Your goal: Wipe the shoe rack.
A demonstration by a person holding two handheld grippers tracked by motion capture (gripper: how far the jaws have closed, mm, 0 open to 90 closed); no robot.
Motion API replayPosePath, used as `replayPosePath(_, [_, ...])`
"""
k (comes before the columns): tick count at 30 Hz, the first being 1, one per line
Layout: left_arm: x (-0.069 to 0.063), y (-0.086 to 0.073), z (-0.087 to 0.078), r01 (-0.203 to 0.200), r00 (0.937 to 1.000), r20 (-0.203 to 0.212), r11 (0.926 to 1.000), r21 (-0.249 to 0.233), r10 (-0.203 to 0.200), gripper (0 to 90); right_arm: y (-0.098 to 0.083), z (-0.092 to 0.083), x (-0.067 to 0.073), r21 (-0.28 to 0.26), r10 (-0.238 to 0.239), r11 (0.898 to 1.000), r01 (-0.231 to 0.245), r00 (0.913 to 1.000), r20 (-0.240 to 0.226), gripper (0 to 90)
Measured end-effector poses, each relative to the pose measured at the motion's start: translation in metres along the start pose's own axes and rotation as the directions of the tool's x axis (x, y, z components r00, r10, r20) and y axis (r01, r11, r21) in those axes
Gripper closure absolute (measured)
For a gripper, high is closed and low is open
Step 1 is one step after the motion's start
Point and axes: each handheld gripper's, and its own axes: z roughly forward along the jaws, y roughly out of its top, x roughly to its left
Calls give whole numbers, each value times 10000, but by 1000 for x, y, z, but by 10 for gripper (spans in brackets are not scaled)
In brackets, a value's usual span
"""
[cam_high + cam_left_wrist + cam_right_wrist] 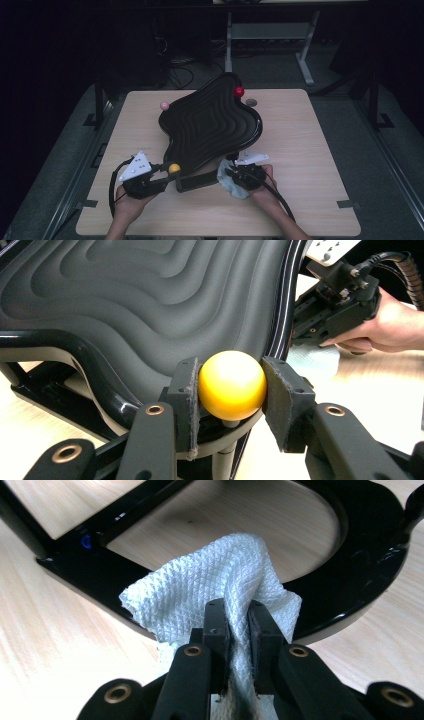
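Observation:
A black tray (210,125) with wavy ridges stands tilted on a black base frame (350,580) in the middle of the table. Ball knobs sit at its rim: red (239,91), pink (164,105) and yellow (174,168). My left gripper (231,390) is shut on the yellow ball (232,385), with a pad pressed on each side. My right gripper (239,630) is shut on a white waffle-weave cloth (210,590), which lies against the base frame below the tray's near right edge. In the high view that cloth (231,186) bunches in front of the right gripper (229,172).
The wooden table (310,150) is bare to the right and left of the tray. A small dark disc (251,102) lies behind the tray's right lobe. Beyond the table's far edge stand dark floor, cables and a metal frame (270,35). The person's hand (395,325) holds the right gripper.

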Motion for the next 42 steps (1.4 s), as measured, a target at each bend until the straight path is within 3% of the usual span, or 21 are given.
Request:
replayPosePath(8, [5, -1, -3, 224, 9997, -33, 9997, -8, -224, 603, 5, 5, -29, -350, 441, 9985, -421, 9974, 578, 810])
replayPosePath(10, [6, -2, -4, 309, 9995, -103, 9995, -48, -310, 602, 9, 7, -36, -358, 497, 9983, -463, 9939, 983, 809])
replayPosePath(12, [7, -2, -4, 355, 9990, -267, 9993, -63, -357, 601, 9, 8, -41, -410, 732, 9967, -695, 9926, 966, 810])
replayPosePath(14, [10, -3, -5, 479, 9981, -376, 9988, -110, -483, 601, 10, 10, -37, -425, 476, 9981, -435, 9937, 1013, 808])
replayPosePath(17, [10, -3, -5, 530, 9978, -393, 9985, -139, -535, 599, 10, 12, -43, -536, 464, 9977, -413, 9940, 987, 806])
replayPosePath(21, [10, -3, -5, 506, 9977, -445, 9986, -134, -511, 598, 12, 15, -53, -663, 1002, 9934, -932, 9886, 1128, 809])
replayPosePath(27, [11, -3, -4, 595, 9966, -553, 9981, -189, -604, 599, 12, 14, -40, -570, 653, 9966, -594, 9921, 1068, 810])
replayPosePath(30, [10, -3, -4, 596, 9962, -623, 9981, -175, -606, 599, 12, 14, -43, -561, 812, 9955, -761, 9920, 968, 809])
replayPosePath(33, [10, -3, -4, 628, 9960, -618, 9978, -194, -639, 599, 11, 13, -35, -578, 828, 9953, -782, 9930, 838, 808])
replayPosePath(36, [10, -3, -4, 653, 9960, -601, 9977, -196, -664, 599, 9, 13, -26, -451, 305, 9986, -277, 9975, 635, 806])
replayPosePath(39, [9, -3, -3, 641, 9956, -666, 9977, -201, -653, 599, 9, 13, -29, -516, 572, 9972, -544, 9969, 541, 806])
replayPosePath(42, [10, -3, -3, 669, 9957, -634, 9975, -206, -681, 599, 7, 14, -23, -432, 621, 9972, -605, 9974, 359, 806])
